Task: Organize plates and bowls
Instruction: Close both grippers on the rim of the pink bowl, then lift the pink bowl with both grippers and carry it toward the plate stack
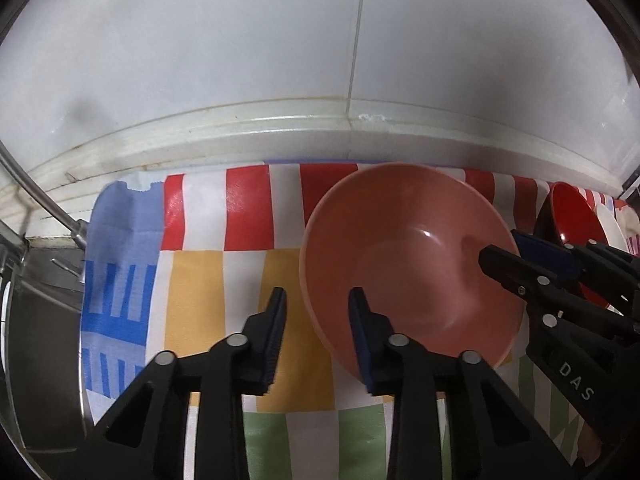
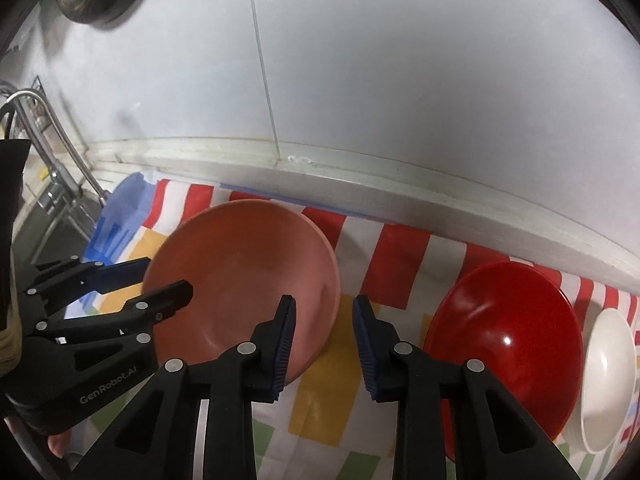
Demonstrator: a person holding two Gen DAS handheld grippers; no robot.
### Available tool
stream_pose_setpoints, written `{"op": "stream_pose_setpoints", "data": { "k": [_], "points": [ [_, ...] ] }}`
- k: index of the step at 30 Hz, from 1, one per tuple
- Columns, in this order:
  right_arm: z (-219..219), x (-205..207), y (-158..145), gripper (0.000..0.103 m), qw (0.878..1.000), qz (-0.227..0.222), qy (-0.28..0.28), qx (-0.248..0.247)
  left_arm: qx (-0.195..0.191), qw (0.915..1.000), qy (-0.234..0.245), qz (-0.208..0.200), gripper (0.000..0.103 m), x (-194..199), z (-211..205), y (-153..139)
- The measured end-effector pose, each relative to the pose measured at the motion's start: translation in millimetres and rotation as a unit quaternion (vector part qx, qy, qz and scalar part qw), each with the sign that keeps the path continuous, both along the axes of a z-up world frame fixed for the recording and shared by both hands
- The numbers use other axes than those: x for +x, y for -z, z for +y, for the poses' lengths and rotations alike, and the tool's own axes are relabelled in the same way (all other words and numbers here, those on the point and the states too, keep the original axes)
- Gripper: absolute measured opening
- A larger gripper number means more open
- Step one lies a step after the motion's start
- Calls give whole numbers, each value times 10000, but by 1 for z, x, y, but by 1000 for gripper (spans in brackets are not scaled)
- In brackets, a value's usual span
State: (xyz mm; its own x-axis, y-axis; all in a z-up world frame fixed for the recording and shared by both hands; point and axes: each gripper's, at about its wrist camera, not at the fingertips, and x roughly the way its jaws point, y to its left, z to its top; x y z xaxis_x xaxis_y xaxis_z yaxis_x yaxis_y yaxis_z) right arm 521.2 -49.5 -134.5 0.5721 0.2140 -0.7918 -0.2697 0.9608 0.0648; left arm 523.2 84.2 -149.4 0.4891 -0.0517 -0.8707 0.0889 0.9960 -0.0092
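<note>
both grippers [image 1: 318, 334] [image 2: 325, 340] astride pink bowl [image 1: 408, 256] rim

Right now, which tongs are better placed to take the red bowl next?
Right. The right tongs straddle the pink bowl's rim on the side next to the red bowl; the left tongs straddle its far rim, with the pink bowl between.

A salmon-pink bowl [image 2: 240, 280] sits on a cloth [image 1: 216, 272] patterned in red-and-white stripes, yellow and pale green blocks and a blue-and-white panel. Beside it stand a glossy red bowl [image 2: 508, 344] and a plain white bowl [image 2: 608, 376]. The left gripper [image 1: 318, 334] and right gripper [image 2: 325, 344] are black with dark blue pads; the wall tiles [image 2: 400, 100] are white.
</note>
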Motion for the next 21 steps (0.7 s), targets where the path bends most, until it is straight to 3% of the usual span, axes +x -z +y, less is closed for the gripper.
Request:
{"op": "stream_pose_setpoints", "data": {
  "k": [6, 14, 21],
  "points": [
    [1, 7, 10, 17, 9996, 261, 6, 59, 14, 10000, 47, -1, 19, 1, -6, 1],
    [2, 4, 8, 15, 9997, 207, 121, 40, 118, 9999, -13, -28, 17, -5, -13, -4],
    [0, -8, -5, 15, 9996, 181, 143, 185, 79, 9998, 4, -197, 17, -23, -14, -31]
  ]
}}
